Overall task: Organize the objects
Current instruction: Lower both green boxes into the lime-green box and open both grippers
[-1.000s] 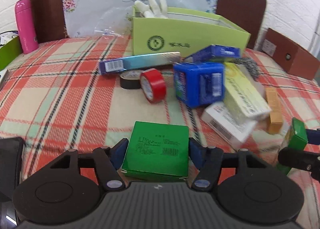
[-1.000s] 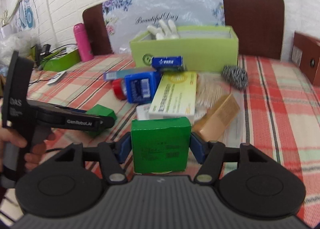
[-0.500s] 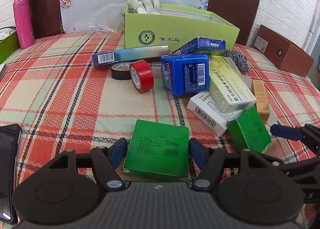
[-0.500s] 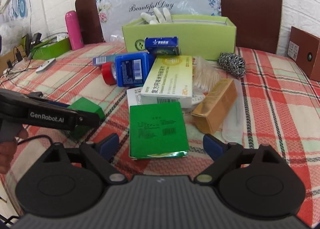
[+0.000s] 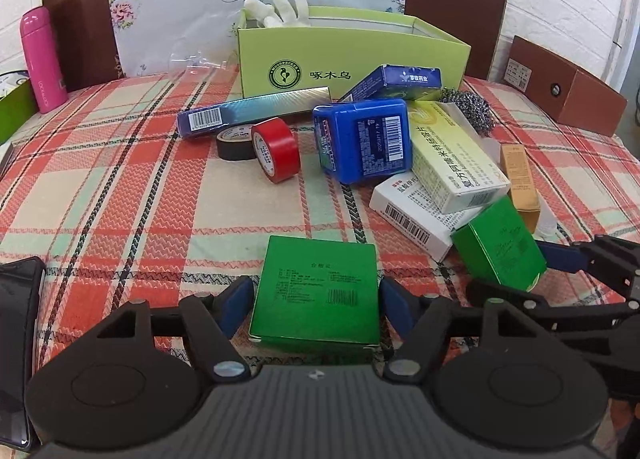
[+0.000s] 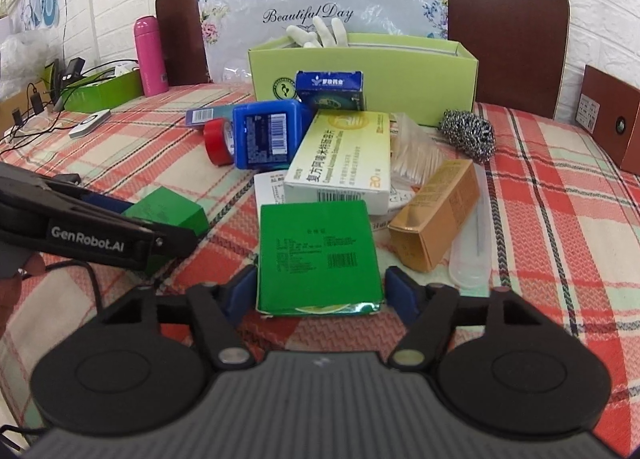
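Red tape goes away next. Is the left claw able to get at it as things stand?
Probably not yet: the left claw has just been closing on a flat green box between its jaws. The cloth up to the red tape is otherwise bare.

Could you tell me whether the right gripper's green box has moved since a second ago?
Yes: the green box dropped from upright to flat, just before the yellow box; the jaws have just been closing on it.

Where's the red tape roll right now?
In the left wrist view the red tape roll stands on edge left of centre on the plaid cloth, against the black tape roll, left of the blue plastic case.
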